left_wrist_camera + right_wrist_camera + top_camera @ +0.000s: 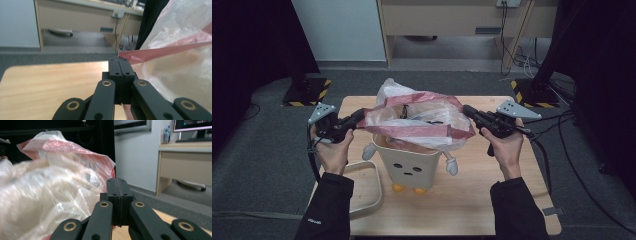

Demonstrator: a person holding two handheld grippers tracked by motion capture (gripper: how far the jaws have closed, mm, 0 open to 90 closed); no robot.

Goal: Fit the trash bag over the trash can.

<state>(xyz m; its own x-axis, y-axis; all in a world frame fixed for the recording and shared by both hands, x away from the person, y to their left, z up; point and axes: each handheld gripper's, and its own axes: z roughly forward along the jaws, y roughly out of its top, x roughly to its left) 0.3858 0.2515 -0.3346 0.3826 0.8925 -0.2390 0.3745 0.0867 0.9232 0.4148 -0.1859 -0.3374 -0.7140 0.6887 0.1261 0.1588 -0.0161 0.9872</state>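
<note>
I am holding a clear plastic bag with a red rim (pixel 417 122) stretched above the small cream bin with a cartoon face (pixel 408 167), which is standing near the middle of the tabletop (pixel 472 200), a little toward its near edge.

The left hand-held gripper (pixel 360 116) is pinching the bag's rim on the side toward the left edge of the tabletop. In the left gripper view its jaws are closed flat together, with the red band (pixel 160 51) running out from their tips.

The right hand-held gripper (pixel 467 110) is closed the same way on the opposite side of the rim. In the right gripper view the jaws are pressed tight, and the film (pixel 57 195) is bunching up against them.

I am gripping the two opposite sides so that the mouth is pulled wide and taut, wider than the bin's top; that way it should be able to drop over the rim as a liner. The bag is sitting just over the bin's opening and partly draping onto it, not yet tucked down around the walls.

A loose cream hoop (pixel 369 192) is lying by the near left corner, perhaps the ring that clamps the liner.
</note>
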